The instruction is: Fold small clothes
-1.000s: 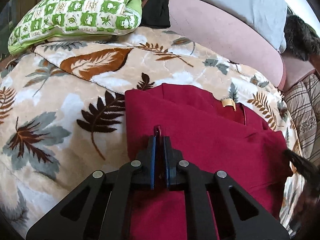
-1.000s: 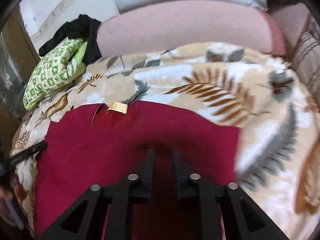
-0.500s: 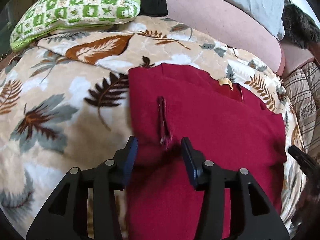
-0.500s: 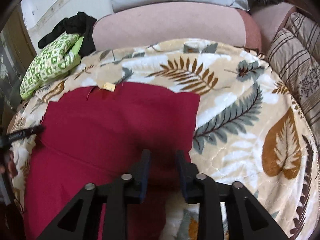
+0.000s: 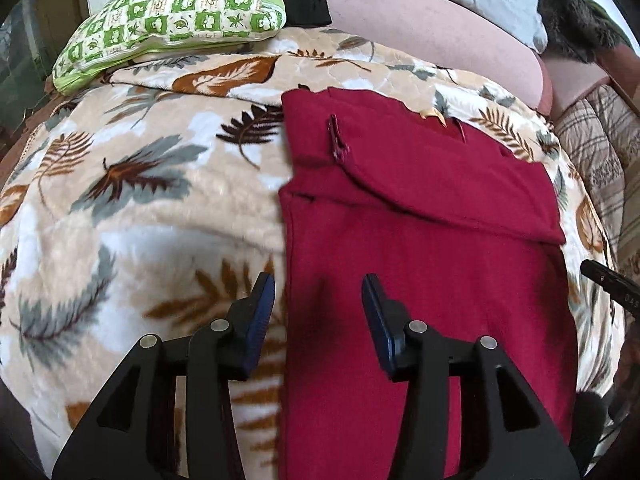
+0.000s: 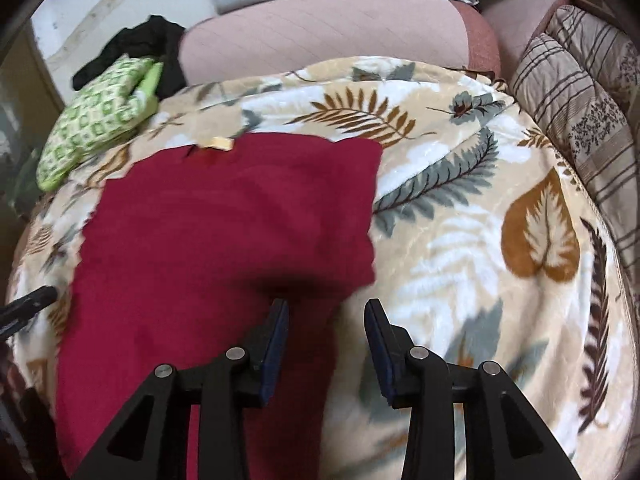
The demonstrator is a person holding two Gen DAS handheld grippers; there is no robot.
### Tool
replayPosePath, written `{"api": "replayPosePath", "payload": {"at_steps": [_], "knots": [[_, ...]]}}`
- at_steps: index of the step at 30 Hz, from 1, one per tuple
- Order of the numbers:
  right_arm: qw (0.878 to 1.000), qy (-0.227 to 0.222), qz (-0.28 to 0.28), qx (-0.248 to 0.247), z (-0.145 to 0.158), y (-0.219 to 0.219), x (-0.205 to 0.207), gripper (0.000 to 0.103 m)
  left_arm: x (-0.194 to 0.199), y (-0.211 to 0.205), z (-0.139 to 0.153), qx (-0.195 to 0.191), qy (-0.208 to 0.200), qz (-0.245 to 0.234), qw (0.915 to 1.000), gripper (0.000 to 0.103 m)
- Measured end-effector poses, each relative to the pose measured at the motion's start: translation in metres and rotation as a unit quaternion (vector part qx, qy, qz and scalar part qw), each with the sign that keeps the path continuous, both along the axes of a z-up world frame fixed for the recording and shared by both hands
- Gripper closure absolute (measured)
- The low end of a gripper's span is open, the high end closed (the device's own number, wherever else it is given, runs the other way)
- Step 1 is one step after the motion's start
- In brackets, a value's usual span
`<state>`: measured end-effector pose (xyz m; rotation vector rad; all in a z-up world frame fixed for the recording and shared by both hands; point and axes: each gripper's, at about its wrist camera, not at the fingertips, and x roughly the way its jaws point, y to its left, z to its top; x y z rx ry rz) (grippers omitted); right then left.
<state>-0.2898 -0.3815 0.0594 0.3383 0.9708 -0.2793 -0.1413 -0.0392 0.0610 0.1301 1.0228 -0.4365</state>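
The red garment (image 5: 420,220) lies folded once on the leaf-print blanket (image 5: 140,208) of the bed, its label end toward the pink bolster (image 6: 320,36). The left gripper (image 5: 318,308) is released, jaws apart over the garment's left edge; the right gripper (image 6: 326,332) has just been opening, nothing pinched, over the right edge. Risk, as I judge it: the plush blanket may get nipped along with the cloth, dragging the fold askew. Only the left view shows the zipper (image 5: 336,140) and the folded flap's edge; only the right shows the striped quilt (image 6: 580,112) fully.
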Motion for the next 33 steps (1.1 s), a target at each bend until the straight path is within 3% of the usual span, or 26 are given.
{"api": "replayPosePath", "payload": {"at_steps": [11,28,33], "knots": [[0.999,0.015,0.007,0.036,-0.015,0.036,-0.033,0.061,-0.027,0.013,0.003,0.005,-0.009,-0.004,0.9999,0.058],[0.998,0.044,0.008,0.040,-0.019,0.047,-0.086,0.054,-0.066,0.042,-0.021,-0.033,0.078,-0.035,0.9958,0.058],[0.997,0.062,0.019,0.050,-0.029,0.051,-0.100,0.050,-0.078,0.045,-0.025,-0.025,0.089,-0.050,0.9944,0.058]]}}
